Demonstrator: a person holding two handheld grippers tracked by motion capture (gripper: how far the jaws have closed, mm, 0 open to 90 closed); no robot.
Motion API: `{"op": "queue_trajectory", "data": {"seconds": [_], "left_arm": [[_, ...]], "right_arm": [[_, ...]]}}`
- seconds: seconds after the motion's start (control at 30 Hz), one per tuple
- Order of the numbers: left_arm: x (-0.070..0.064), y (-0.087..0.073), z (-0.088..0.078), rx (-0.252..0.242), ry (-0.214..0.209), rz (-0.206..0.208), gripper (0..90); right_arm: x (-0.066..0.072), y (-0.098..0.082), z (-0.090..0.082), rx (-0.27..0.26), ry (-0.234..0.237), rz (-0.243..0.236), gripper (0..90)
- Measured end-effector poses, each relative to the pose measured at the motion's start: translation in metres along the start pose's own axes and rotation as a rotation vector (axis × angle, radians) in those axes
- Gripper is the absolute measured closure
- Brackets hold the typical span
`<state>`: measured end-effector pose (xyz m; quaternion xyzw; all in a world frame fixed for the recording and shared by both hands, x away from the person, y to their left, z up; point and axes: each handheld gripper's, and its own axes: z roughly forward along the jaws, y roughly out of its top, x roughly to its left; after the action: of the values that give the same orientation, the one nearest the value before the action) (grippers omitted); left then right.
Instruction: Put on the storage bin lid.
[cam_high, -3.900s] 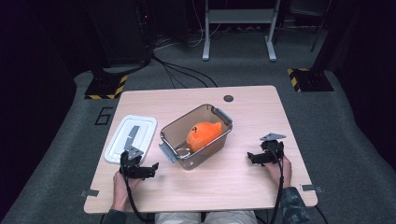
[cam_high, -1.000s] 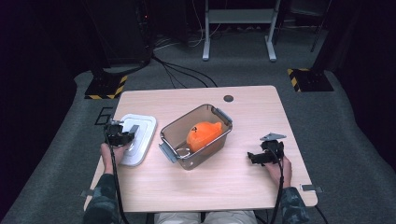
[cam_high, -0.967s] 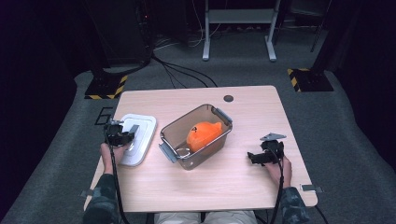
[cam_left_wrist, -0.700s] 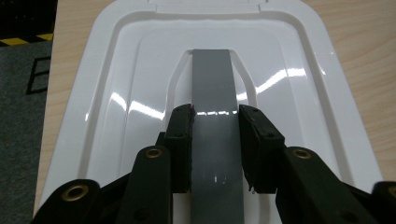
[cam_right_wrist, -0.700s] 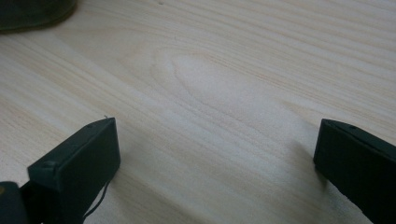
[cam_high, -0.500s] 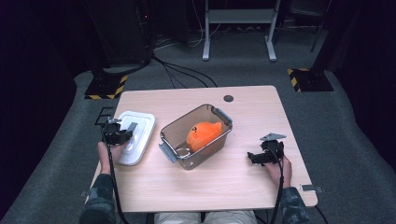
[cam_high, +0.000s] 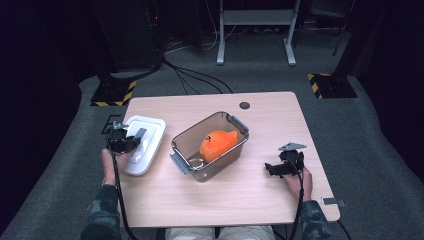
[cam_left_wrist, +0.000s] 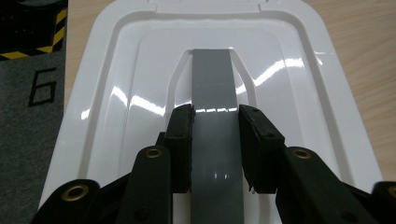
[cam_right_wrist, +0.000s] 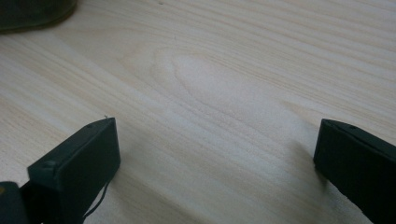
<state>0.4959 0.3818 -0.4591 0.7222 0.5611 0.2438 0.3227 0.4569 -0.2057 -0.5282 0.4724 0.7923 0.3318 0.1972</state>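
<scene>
A white lid (cam_high: 145, 142) with a grey handle strip (cam_left_wrist: 215, 126) lies at the table's left edge. My left gripper (cam_high: 125, 141) is shut on that grey strip (cam_high: 139, 133), a pad pressed to each side of it, and the lid (cam_left_wrist: 140, 79) looks lifted slightly. A clear bin (cam_high: 192, 162) with grey latches stands mid-table and holds an orange object (cam_high: 218, 143). My right gripper (cam_high: 276, 168) rests low over bare wood at the right, its jaws (cam_right_wrist: 215, 154) wide apart with nothing between them.
A small dark round hole (cam_high: 244, 105) marks the table's far edge. The wooden table (cam_high: 210, 205) has bare room in front of the bin. Grey carpet with a printed number (cam_left_wrist: 42, 86) lies to the left; stands and cables are behind.
The left hand has risen a little with the lid's handle in its grip, tipping the lid's near side up. The right hand has stayed still.
</scene>
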Motion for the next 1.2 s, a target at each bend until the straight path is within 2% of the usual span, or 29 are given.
{"op": "queue_trajectory", "data": {"seconds": [0.33,0.67,1.2], "left_arm": [[-0.003,0.012,-0.011,-0.020,-0.010,0.023,66.6],[-0.008,0.030,-0.028,-0.040,-0.023,0.046,66.6],[-0.024,0.059,-0.048,-0.073,-0.065,0.096,66.5]], "right_arm": [[0.000,0.000,0.000,0.000,0.000,0.003,0.0],[0.000,0.000,0.000,-0.005,-0.001,-0.005,0.0],[0.000,0.000,0.000,-0.005,-0.001,-0.005,0.0]]}}
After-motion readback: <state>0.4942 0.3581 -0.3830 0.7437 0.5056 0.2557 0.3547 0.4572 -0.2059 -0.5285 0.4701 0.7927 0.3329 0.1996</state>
